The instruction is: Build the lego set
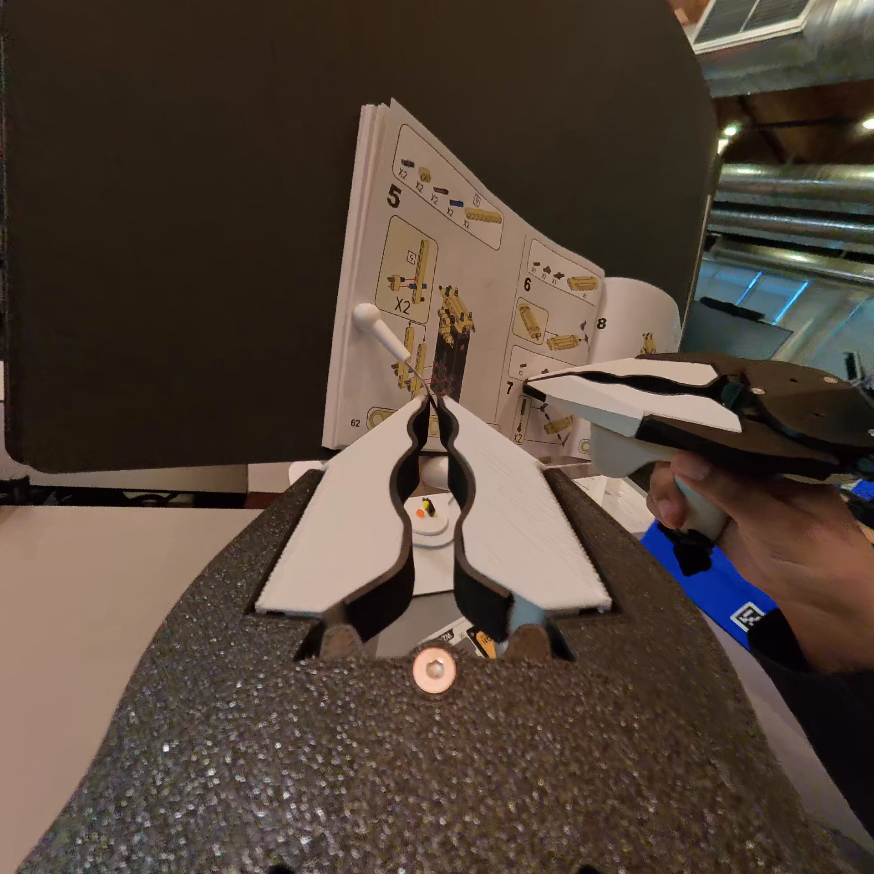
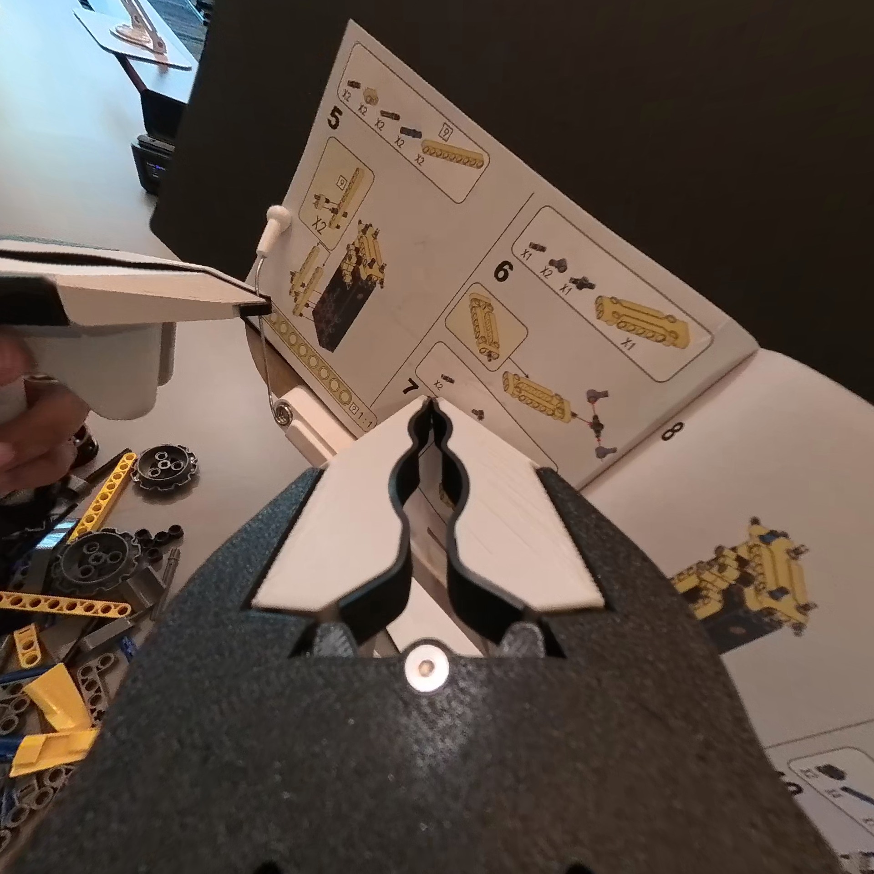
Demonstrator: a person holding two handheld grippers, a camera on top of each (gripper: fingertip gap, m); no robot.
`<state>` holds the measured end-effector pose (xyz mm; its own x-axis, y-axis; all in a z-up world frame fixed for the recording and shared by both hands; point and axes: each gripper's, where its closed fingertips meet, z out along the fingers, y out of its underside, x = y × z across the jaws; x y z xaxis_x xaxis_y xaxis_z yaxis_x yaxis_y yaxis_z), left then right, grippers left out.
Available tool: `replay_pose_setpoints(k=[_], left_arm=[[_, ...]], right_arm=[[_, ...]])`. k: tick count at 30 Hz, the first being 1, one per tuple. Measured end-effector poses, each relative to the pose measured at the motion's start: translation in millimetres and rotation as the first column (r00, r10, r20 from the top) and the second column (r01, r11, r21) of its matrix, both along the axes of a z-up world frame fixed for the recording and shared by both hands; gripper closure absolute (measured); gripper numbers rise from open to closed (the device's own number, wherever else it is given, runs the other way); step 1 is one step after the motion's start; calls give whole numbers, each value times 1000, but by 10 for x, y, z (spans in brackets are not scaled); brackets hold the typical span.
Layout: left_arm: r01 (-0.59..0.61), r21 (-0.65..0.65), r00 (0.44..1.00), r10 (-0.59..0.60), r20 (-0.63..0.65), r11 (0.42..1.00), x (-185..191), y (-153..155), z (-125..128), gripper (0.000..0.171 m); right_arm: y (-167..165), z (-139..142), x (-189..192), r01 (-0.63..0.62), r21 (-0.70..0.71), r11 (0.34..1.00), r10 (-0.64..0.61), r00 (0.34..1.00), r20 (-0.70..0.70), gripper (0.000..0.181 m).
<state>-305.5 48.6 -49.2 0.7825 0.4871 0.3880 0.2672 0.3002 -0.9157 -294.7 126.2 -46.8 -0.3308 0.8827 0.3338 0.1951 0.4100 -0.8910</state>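
1. Left wrist view: the left gripper (image 1: 431, 399) has its jaws pinched on the thin wire page-holder arm (image 1: 380, 333) in front of the open instruction booklet (image 1: 454, 284). At 3 o'clock, the right gripper (image 1: 528, 385) touches the page, jaws closed.
2. Right wrist view: the right gripper's jaws are shut, tips at the page's lower edge. Only here, loose building pieces (image 2: 61, 605) lie at 8 o'clock on the table (image 2: 213, 425).

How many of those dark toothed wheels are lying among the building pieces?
2. One dark toothed wheel lies nearer the booklet stand; the other wheel sits in the pile by the yellow beam. More may be hidden.
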Motion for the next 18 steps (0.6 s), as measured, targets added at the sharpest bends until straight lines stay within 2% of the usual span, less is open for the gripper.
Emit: replay_pose_setpoints(k=[3,5,6,8,9,12,14,16,18], left_arm=[[-13,10,1000,12,5,1000,22,-12,7,166],[-24,25,999,25,-28,999,82,-39,57,154],[-49,36,998,50,-44,998,94,-87,97,151],[-119,45,989,122,-77,992,93,-239,186,149],[-168,45,981,172,-88,985,68,-343,226,143],[-290,4,954,289,-79,957,-39,-624,248,139],[-313,-20,949,312,-41,950,-96,-735,202,139],[-339,-47,940,340,21,940,-193,-828,101,139],[-333,-74,938,338,73,940,-283,-854,-4,139]], right_arm=[[-2,5,1,12,5,1000,-12,1000,4,181],[-10,25,46,5,-5,1000,-5,999,31,181],[-9,71,92,-4,-30,1000,5,999,39,177],[55,245,232,-26,-101,995,29,999,28,154],[169,363,309,-14,-130,991,15,1000,5,152],[901,756,542,149,-191,970,-173,978,-114,150],[1510,930,737,274,-285,918,-331,927,-174,150],[1996,959,895,354,-364,861,-443,874,-198,149],[2285,898,947,423,-347,837,-511,831,-219,148]])
